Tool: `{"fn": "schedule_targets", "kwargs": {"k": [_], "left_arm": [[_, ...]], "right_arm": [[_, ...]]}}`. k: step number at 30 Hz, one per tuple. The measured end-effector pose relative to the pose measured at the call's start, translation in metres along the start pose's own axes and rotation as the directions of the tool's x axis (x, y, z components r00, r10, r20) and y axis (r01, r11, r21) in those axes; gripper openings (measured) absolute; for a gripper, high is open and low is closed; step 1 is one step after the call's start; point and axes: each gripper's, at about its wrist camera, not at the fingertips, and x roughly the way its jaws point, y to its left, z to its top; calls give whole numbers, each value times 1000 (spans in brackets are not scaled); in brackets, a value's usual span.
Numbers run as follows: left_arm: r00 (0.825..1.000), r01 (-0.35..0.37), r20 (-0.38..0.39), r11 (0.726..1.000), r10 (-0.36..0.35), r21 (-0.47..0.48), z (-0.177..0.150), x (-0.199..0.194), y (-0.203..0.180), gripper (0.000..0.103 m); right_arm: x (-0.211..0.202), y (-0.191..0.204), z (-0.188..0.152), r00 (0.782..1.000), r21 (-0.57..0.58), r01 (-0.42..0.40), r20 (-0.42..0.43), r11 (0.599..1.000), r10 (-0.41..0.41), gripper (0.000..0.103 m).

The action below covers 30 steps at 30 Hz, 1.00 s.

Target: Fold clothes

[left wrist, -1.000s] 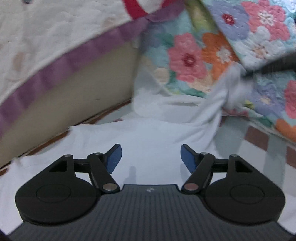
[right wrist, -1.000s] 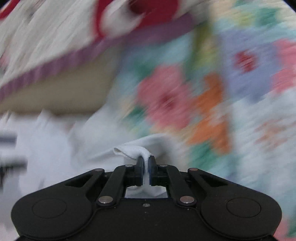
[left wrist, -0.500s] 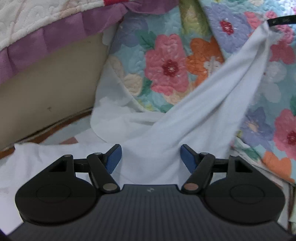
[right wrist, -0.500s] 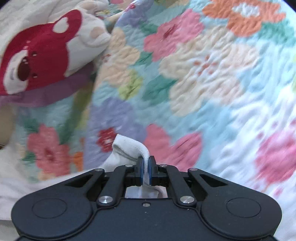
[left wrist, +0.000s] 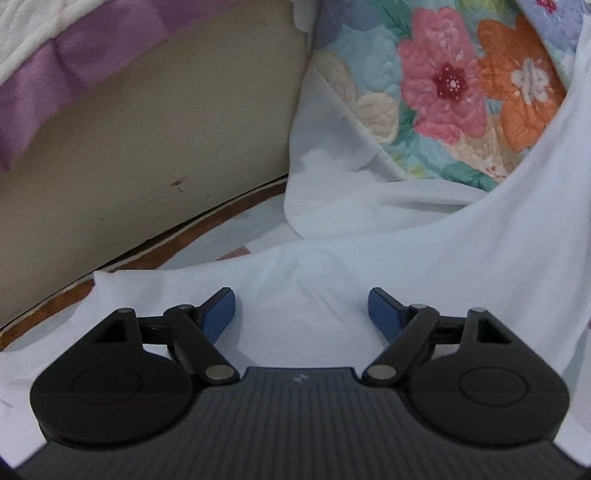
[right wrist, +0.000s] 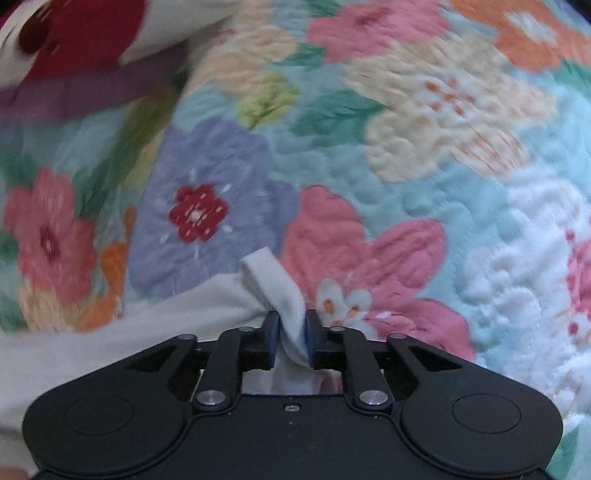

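A white garment lies spread below my left gripper and rises in a taut band toward the upper right. The left jaws stand wide apart and are still opening; only flat cloth lies beneath them, none between the pads. In the right wrist view, a folded edge of the same white garment sticks up between the pads of my right gripper. Those jaws are opening, and the cloth sits loosely in the narrow gap. The rest of the garment trails down to the left.
A flowered quilt fills the right wrist view and hangs at the upper right of the left one. A beige bed base under a purple frill stands to the left. A red and white plush toy lies at the top left.
My right gripper rose with the garment edge toward the quilt, then its tightly shut jaws parted. My left gripper moved in lower over the garment and its jaws widened.
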Motion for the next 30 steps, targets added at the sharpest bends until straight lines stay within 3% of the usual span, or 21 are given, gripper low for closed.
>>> {"fn": "schedule_targets", "kwargs": {"k": [2, 4, 6, 8, 10, 15, 18, 20, 24, 28, 30], "left_arm": [[1000, 13, -12, 1000, -13, -13, 2, -2, 6, 79], [1000, 16, -26, 998, -17, -53, 5, -1, 15, 79], [999, -4, -48, 995, 0, -99, 9, 2, 26, 79], [999, -11, -48, 992, 4, -129, 12, 0, 36, 79], [999, -19, -35, 991, 15, -135, 13, -5, 45, 79], [995, -95, -29, 989, 92, -117, 13, -13, 70, 80], [996, -91, -40, 980, 85, -177, 10, -18, 94, 80], [995, -90, -57, 972, 80, -216, 4, -27, 110, 79], [997, -63, -65, 965, 48, -254, -20, -64, 130, 77], [995, -90, -56, 970, 79, -224, -47, -97, 154, 76], [992, -121, -62, 964, 110, -235, -59, -109, 172, 76]], "right_arm": [[-2, 3, 4, 999, 0, -33, -11, 999, 33, 49], [-6, 1, 8, 997, 54, -75, -16, 996, 76, 56], [-10, -9, 13, 992, 187, -125, -10, 974, 130, 56], [-13, -20, 17, 982, 340, -176, 0, 924, 187, 57], [-11, -22, 20, 970, 422, -224, 10, 879, 242, 57], [-20, 5, 28, 948, 364, -312, 59, 877, 313, 57], [-28, 35, 33, 915, 258, -403, 93, 878, 392, 59], [-32, 64, 35, 859, 166, -512, 90, 843, 504, 60], [-31, 124, 39, 715, 76, -699, 66, 711, 696, 60], [-11, 180, 47, 602, 137, -795, 46, 591, 798, 58], [-5, 205, 54, 547, 160, -830, 47, 535, 836, 49]]}}
